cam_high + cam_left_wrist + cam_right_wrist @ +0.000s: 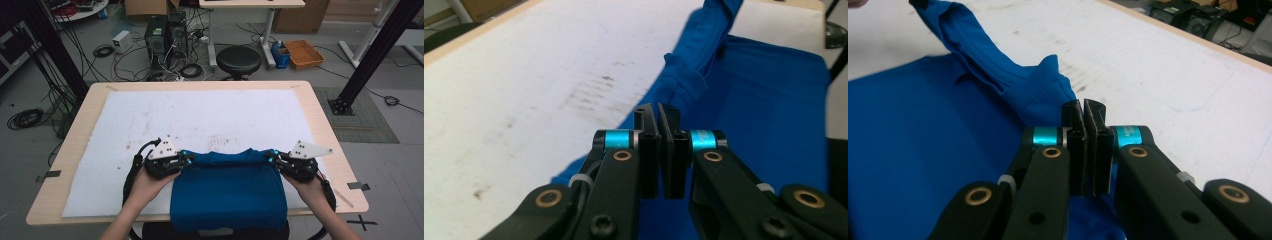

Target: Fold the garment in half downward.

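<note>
While a person sits at the near edge of a wooden table (320, 107) covered by a white sheet (200, 117), each hand holds a black two-jaw gripper at one end of a blue garment (227, 192). The garment lies on the near middle of the sheet, its lower part hanging over the table's front edge. The left gripper (189, 157) sits at the garment's upper left corner, and the right gripper (270, 156) at its upper right corner, with a raised fold of cloth stretched between them. Seen from the left gripper view, the left gripper's (659, 112) jaws are pressed together on the blue fabric at their tips. From the right gripper view, the right gripper's (1084, 111) jaws are likewise closed, pinching the cloth's edge. Beyond the table stand a round black stool (238, 61) and an orange tray (303, 53) on the floor.
</note>
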Motion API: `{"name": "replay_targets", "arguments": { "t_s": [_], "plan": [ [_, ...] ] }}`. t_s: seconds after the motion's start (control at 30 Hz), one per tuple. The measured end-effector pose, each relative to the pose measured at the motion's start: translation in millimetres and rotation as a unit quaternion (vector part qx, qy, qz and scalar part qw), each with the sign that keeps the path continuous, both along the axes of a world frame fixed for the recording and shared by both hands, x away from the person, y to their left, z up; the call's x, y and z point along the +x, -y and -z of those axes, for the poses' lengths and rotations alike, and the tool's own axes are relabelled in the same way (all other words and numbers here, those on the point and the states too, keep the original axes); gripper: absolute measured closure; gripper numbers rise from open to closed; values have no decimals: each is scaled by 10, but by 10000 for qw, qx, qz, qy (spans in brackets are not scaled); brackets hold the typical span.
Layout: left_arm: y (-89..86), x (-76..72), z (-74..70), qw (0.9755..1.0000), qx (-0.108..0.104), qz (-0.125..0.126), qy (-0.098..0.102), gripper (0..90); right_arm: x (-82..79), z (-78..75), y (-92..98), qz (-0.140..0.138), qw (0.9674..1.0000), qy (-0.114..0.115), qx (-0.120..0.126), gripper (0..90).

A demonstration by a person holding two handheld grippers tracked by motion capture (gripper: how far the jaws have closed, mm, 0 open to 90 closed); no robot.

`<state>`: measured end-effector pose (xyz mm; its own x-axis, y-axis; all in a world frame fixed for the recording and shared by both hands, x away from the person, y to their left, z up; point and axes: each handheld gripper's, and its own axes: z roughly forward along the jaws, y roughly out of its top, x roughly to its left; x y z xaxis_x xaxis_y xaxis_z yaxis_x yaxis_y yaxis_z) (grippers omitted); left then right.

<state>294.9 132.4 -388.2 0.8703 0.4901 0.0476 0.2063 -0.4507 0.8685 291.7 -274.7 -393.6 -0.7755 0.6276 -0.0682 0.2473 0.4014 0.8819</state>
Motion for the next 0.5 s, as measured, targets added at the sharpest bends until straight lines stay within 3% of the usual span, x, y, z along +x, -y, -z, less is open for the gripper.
{"name": "replay_targets", "arguments": {
  "t_s": [0.27,0.5],
  "plan": [
    [47,-284,151,9985,470,275,18,871,-324,137,2,-228,9990,18,-388,886],
    [112,-451,268,9951,793,589,-49,854,-539,241,6,-425,9962,17,-763,863]
  ]
}}
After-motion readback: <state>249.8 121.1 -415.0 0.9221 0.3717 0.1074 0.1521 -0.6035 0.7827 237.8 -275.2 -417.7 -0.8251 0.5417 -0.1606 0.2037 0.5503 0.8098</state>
